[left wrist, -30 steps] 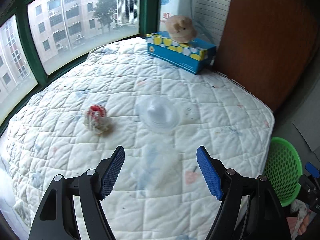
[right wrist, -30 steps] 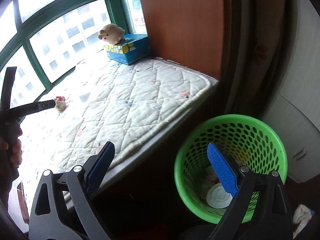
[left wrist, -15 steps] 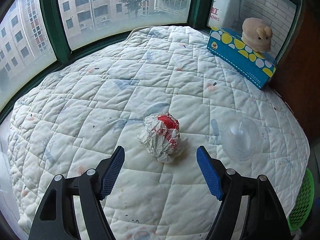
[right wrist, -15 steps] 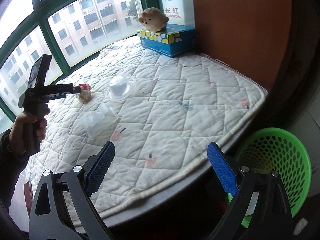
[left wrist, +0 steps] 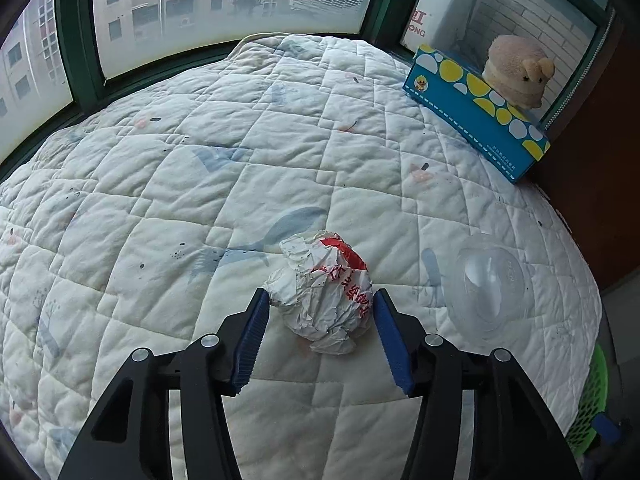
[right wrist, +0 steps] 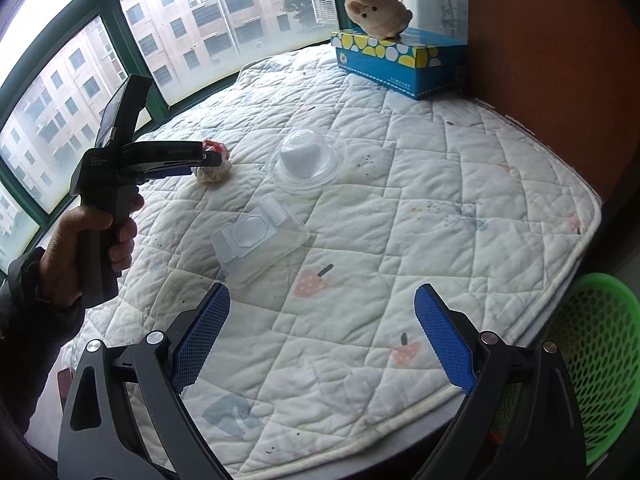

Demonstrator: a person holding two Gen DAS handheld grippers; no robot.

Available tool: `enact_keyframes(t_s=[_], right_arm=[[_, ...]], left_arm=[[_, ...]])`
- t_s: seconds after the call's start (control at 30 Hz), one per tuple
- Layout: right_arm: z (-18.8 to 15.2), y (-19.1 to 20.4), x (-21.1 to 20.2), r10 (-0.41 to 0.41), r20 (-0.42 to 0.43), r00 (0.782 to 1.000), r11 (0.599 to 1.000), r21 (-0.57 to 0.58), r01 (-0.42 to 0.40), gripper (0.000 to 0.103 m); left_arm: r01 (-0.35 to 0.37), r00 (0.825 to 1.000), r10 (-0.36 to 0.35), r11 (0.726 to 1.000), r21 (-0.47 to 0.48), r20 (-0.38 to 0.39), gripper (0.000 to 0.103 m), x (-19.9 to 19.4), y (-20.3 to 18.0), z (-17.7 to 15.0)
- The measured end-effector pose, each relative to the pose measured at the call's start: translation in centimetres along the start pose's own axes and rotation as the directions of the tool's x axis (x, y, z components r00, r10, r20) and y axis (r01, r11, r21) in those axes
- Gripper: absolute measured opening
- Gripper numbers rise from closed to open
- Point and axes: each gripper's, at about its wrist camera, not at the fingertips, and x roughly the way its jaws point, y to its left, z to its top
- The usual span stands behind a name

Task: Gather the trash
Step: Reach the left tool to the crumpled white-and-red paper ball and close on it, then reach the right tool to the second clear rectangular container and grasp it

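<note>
Crumpled wrapper (left wrist: pixel 324 292) between closing left tongs (left wrist: pixel 320 300), green basket (right wrist: pixel 596 368) beside mattress (right wrist: pixel 440 208)

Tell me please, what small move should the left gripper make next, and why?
Probably finish closing and then lift. The left gripper has just been closing, and its blue pads now sit against both sides of the crumpled paper ball, which lies on the quilted mat.
</note>
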Motion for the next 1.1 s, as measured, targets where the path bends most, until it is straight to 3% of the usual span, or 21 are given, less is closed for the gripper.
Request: enact_keyframes(t_s=[0.13,0.33,0.6,0.8,1.0,1.1], right_arm=[[0.4,1.2,1.4,0.024,-0.022,0.999,1.000,-0.003,-0.024,0.093],[1.6,2.6,3.8,0.061,-0.051,0.997,0.998,0.026,-0.060,0.093],[3.7,4.1,7.9,0.120,-0.121,0.985,0.982,0.159,-0.101,0.093],[5.1,3.8,10.4,0.084,-0.170,0.982,0.957,0.288,-0.032,0.092],[5.2,4.1,11.5,-0.014,-0.182,0.983,0.954,0.294,0.068,0.076],[5.0,4.0,11.4,-0.023,-0.173,0.985,0.956,0.284,0.072,0.068]], left_arm=[[0.021,1.000,-0.021,1.000,0.007,0.008,0.044,-0.5,0.4,-0.2],[0.034,0.999,-0.033,0.999,-0.006,0.035,0.044,-2.6,1.9,-0.5],[0.021,0.997,-0.021,1.000,0.002,0.078,0.043,-5.5,3.8,-1.0],[0.019,0.995,-0.020,1.000,0.008,0.096,0.043,-6.7,5.1,-1.7],[0.019,0.995,-0.019,1.000,0.009,0.099,0.043,-7.0,5.5,-2.1],[0.017,0.995,-0.018,1.000,0.013,0.099,0.043,-7.2,5.4,-2.4]])
